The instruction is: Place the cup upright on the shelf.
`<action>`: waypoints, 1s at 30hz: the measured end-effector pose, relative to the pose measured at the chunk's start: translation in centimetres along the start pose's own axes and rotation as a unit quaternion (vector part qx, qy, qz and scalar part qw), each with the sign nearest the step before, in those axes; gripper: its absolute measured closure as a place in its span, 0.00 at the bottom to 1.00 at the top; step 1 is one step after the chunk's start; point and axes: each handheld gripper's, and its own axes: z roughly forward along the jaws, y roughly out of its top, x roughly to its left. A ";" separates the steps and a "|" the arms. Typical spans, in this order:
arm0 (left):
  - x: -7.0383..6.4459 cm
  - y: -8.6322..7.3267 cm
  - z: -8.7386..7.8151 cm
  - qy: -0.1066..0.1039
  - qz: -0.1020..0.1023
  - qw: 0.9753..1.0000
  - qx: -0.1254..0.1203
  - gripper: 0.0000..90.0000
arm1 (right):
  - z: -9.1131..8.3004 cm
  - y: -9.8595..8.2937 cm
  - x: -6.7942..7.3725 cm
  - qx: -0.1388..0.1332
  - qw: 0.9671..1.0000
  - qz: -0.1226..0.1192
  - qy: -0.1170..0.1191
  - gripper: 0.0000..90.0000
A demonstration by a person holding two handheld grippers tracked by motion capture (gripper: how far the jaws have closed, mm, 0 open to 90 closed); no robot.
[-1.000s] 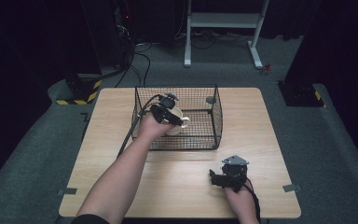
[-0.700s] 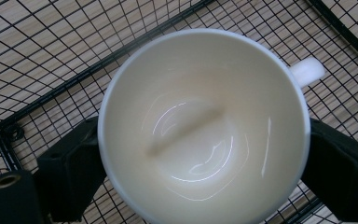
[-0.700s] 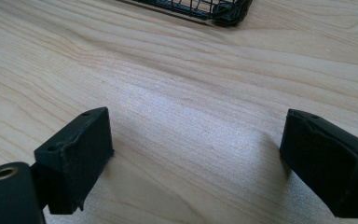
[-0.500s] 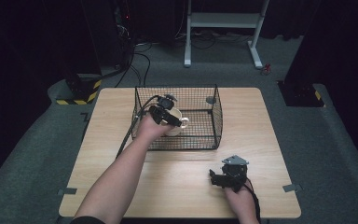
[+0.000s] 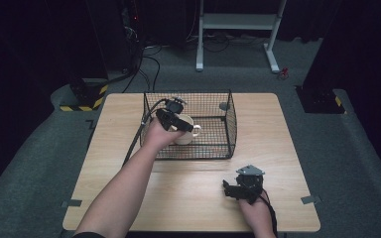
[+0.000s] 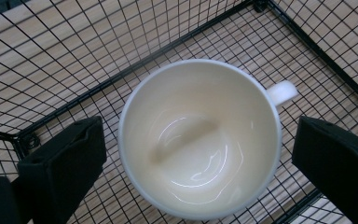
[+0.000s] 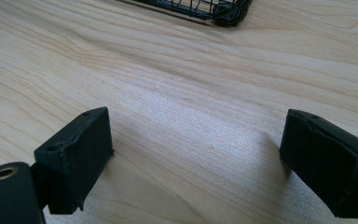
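Observation:
A cream cup [image 5: 185, 137] with a small handle stands upright inside a black wire basket [image 5: 231, 119] at the back middle of the wooden table [image 5: 283, 134]. My left gripper [image 5: 180, 124] hovers over the cup, reaching into the basket from its near left. In the left gripper view I look straight down into the empty cup [image 6: 200, 140]. The left gripper [image 6: 200, 135] is open, one jaw on each side of the cup with a gap on both sides. My right gripper [image 5: 236, 190] rests low on the table near the front right, open with nothing in it [image 7: 198, 140].
The basket floor [image 6: 65, 51] is wire mesh over the wood. A corner of the basket [image 7: 228, 14] shows ahead of the right gripper. A cable trails from the left gripper over the basket's left rim. Beyond the table's far edge stand a white frame [image 5: 238, 22] and floor cables.
The left gripper and the cup have shifted slightly toward the basket's near side. The right gripper has not moved.

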 end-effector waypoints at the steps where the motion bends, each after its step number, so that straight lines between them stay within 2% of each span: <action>1: 0.0 0.0 -0.3 -0.003 0.001 1.000 -0.003 0.04 | 0.0 0.0 0.0 0.000 1.000 0.000 0.000 0.10; 5: 0.0 -0.1 -1.0 -0.009 0.005 1.000 -0.014 0.04 | 0.0 0.0 0.0 0.000 1.000 0.001 0.000 0.10; 7: 0.1 -0.3 -1.6 -0.015 -0.003 1.000 -0.025 0.04 | 0.0 0.0 0.0 0.001 1.000 0.003 0.000 0.10; 15: 0.3 -0.9 -2.9 -0.026 -0.008 0.999 -0.042 0.04 | 0.0 0.0 0.0 0.001 1.000 0.003 0.000 0.10; 30: 1.0 -3.2 -4.2 -0.038 -0.019 0.998 -0.056 0.06 | 0.0 0.0 0.0 0.001 1.000 0.002 0.000 0.10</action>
